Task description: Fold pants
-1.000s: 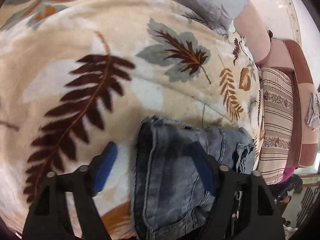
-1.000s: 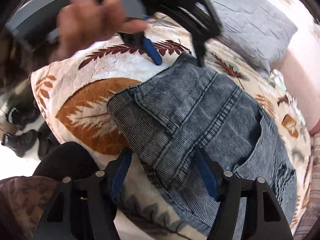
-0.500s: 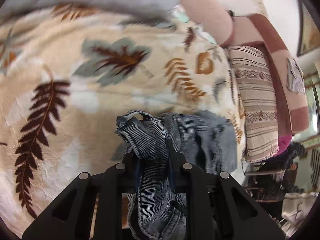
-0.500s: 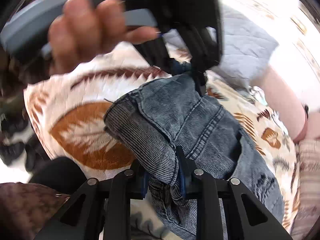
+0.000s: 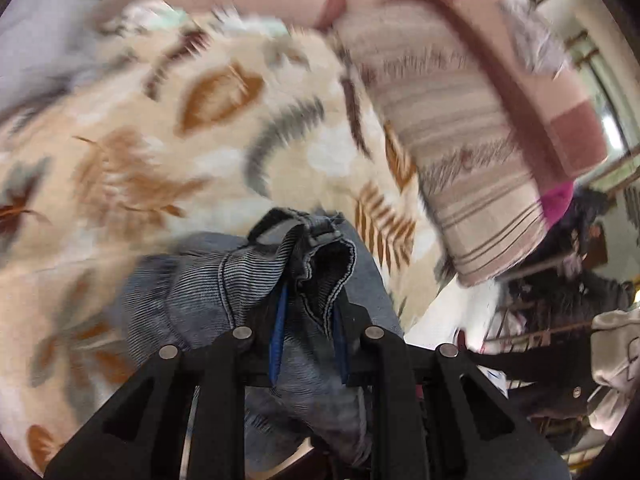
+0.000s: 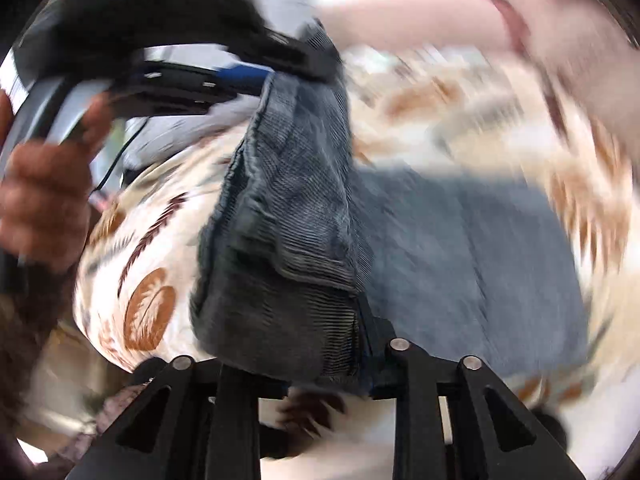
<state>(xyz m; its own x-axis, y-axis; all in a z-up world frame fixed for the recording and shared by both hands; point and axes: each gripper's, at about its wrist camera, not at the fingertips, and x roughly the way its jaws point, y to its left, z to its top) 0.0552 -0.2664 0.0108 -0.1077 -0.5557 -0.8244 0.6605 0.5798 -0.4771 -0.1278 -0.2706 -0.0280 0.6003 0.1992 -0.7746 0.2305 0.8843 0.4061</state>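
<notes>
The pants (image 5: 256,292) are grey-blue denim on a cream leaf-print blanket (image 5: 168,132). My left gripper (image 5: 308,320) is shut on a bunched edge of the pants, lifted off the blanket. My right gripper (image 6: 320,344) is shut on another edge of the pants (image 6: 292,216), and a stretch of denim hangs raised between the two grippers. The left gripper (image 6: 280,68) shows in the right wrist view at the upper left, held by a hand (image 6: 44,192). The rest of the pants (image 6: 480,272) lies flat on the blanket. Both views are motion-blurred.
A striped cushion (image 5: 460,152) and a pink-brown padded edge (image 5: 540,92) lie at the blanket's right. A grey pillow (image 5: 36,36) is at the upper left. Clutter and dark furniture (image 5: 560,320) stand beyond the bed's edge at the right.
Both grippers closed on edges of the pants a second ago, then lifted. They now swing fast toward the striped cushion, carrying the denim edge up and over the rest.
</notes>
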